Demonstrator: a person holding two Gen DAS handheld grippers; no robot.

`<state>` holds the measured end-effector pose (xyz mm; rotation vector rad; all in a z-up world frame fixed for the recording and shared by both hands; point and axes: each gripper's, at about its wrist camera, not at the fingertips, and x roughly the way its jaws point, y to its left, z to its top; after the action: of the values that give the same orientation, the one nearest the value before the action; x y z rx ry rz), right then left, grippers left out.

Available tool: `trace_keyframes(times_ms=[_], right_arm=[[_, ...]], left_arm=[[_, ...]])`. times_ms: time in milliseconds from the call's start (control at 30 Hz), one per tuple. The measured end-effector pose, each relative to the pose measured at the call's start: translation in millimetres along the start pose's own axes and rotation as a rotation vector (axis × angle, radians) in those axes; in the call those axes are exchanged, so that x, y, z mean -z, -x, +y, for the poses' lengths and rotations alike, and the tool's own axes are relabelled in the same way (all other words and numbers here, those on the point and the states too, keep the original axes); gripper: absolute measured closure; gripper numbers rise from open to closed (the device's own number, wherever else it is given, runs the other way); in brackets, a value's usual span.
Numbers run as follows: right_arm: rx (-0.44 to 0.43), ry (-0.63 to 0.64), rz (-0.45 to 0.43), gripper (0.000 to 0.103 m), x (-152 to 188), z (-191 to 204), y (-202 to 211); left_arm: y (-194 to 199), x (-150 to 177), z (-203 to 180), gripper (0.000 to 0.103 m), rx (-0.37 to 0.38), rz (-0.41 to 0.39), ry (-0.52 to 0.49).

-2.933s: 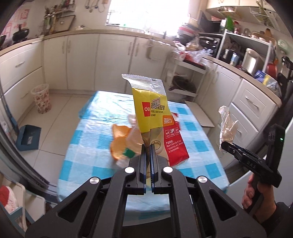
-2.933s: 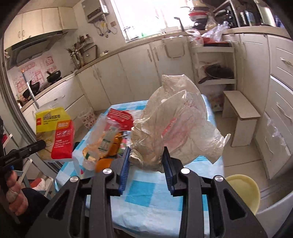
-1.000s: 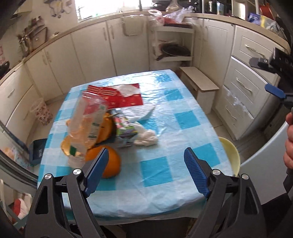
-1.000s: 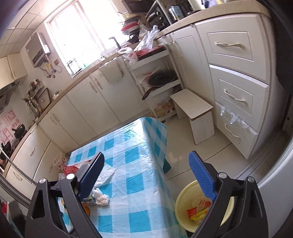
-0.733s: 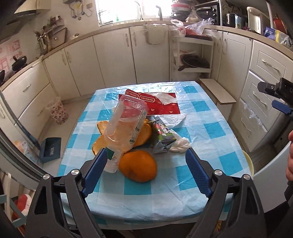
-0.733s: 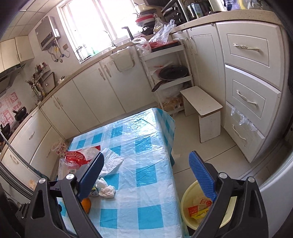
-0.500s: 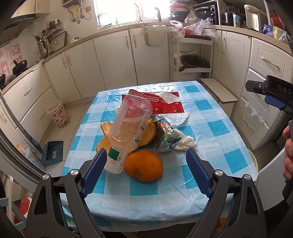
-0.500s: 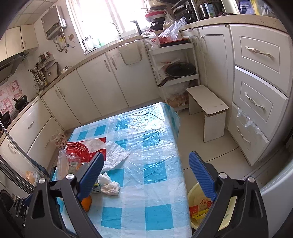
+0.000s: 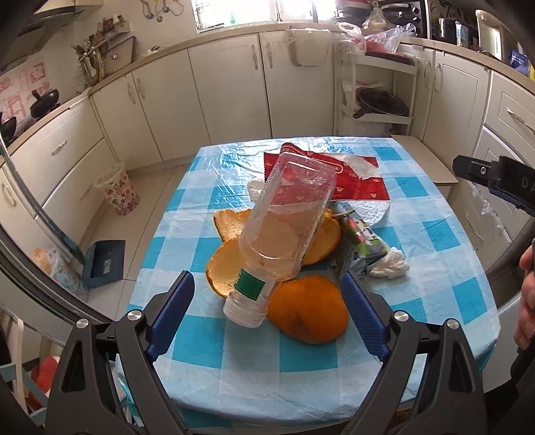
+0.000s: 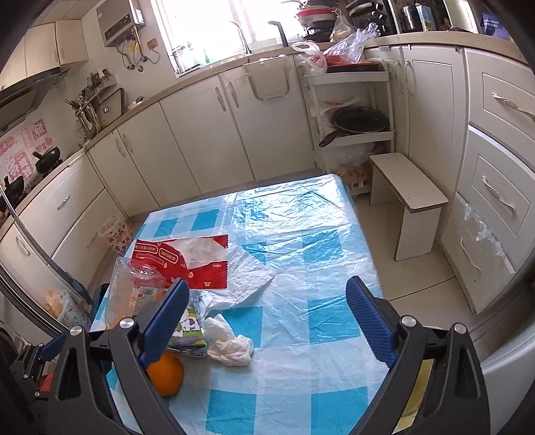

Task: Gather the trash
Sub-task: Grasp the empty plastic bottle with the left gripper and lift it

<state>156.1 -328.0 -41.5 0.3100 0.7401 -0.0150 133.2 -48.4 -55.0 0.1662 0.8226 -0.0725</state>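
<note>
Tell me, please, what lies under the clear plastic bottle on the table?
The clear plastic bottle leans on orange peels, its neck beside another peel piece. Behind it lies a red wrapper. Whatever sits under the peels is covered.

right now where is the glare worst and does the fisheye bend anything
Left wrist view: the bright window is blown out, and the cream curved countertop bows. Right wrist view: the window is washed white, glare sheens the clear plastic sheet over the blue checked tablecloth, and the cream drawer fronts curve.
</note>
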Motion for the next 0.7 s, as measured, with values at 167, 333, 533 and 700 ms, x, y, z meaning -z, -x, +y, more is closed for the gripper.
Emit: trace_keyframes(times_ms=[167,333,533,700], right_arm=[[0.001,0.057,-0.008,0.012,-4,15,-10],[-0.004,0.050,0.014,0.011,-5,16,-24],[-0.027,0.011,0.052,0.011,-9,9,-42],[-0.064,-0.048,0.091,0.011,-14,1,-57]], left_arm=[[-24,-10,2,0.017,0.003,0.025,-0.080],[-43,-17,1,0.016,0.040,0.058,-0.108],[-63,-29,-7,0.016,0.071,0.085,-0.115],[-74,-33,-6,0.039,0.098,0.124,-0.078]])
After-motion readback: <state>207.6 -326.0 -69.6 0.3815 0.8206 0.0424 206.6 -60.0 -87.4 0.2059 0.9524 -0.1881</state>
